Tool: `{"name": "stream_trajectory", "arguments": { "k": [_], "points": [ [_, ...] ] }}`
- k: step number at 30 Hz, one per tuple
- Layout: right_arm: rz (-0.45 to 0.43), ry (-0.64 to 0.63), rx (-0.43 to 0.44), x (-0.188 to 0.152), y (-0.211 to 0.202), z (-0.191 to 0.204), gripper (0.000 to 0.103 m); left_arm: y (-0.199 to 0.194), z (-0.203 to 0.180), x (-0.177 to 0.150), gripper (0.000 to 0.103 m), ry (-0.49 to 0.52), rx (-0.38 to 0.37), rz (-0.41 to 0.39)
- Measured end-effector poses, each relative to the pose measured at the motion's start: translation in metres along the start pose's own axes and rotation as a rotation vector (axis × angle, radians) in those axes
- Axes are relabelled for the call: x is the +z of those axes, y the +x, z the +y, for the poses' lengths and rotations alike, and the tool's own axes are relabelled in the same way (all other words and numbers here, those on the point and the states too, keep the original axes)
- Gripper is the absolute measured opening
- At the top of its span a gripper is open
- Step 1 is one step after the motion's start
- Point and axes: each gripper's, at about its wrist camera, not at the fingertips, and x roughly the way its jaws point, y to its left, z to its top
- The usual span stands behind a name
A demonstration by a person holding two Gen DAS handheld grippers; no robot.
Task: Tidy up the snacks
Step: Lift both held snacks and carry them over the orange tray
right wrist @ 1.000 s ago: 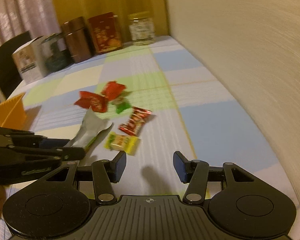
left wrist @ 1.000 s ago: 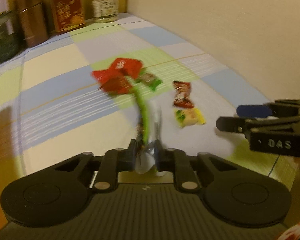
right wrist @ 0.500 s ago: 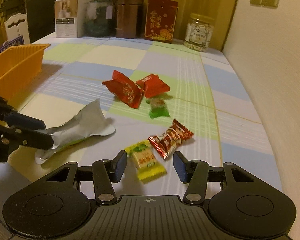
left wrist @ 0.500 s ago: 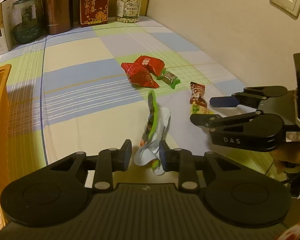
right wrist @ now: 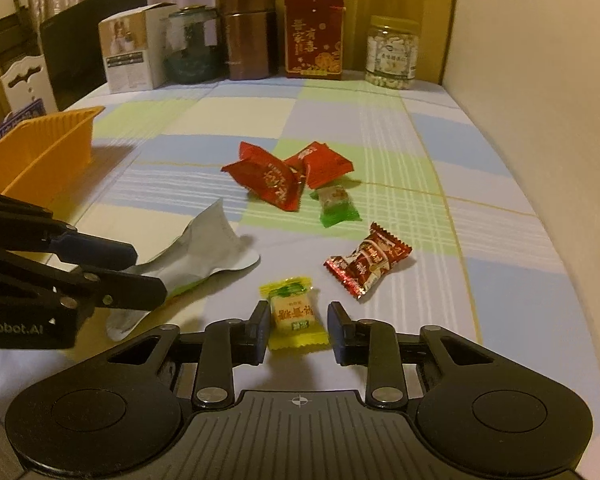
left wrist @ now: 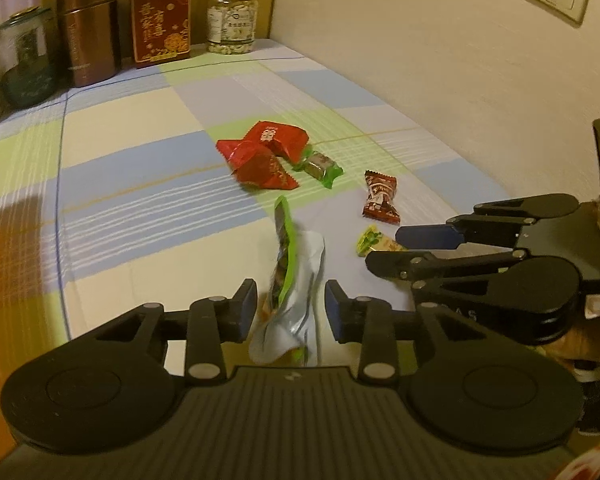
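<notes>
Beside the yellow candy (right wrist: 293, 313) | right gripper (right wrist: 298, 332) low, level, fingers wide, straddling it | left gripper (left wrist: 291, 312) level, fingers parted around silver-green wrapper (left wrist: 290, 292), contact unclear

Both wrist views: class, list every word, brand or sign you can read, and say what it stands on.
"nRobot.AI": left gripper body, start cut off.
"AS": right gripper body, rest hidden.
Red tin: gold Chinese characters, too blurred to read.
Yellow candy, red packets, jar label, white box: unreadable.
</notes>
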Motion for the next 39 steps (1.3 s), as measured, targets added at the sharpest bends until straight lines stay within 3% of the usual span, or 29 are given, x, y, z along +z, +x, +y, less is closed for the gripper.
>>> {"name": "stream_trajectory", "arguments": {
  "k": [7, 9, 18, 30, 39],
  "points": [
    [-0.011, 0.001, -0.002, -0.001, 0.001, 0.002, 0.028, 0.018, -0.006, 0.001, 0.032, 0.064, 0.025, 0.041],
    [-0.01, 0.01, -0.005, -0.001, 0.0, 0.002, 0.024, 0.017, -0.006, 0.001, 0.026, 0.072, 0.035, 0.042],
    [-0.017, 0.103, -0.003, -0.004, -0.017, 0.003, 0.022, -0.001, 0.003, -0.002, 0.025, -0.016, 0.026, 0.057],
    [-0.042, 0.215, 0.007, 0.004, -0.074, 0.022, 0.022, -0.08, 0.01, -0.007, 0.025, -0.129, 0.025, -0.028],
    [-0.102, 0.189, 0.056, 0.027, -0.119, 0.065, 0.022, -0.147, 0.021, -0.017, 0.025, -0.178, 0.085, -0.089]
  ]
}}
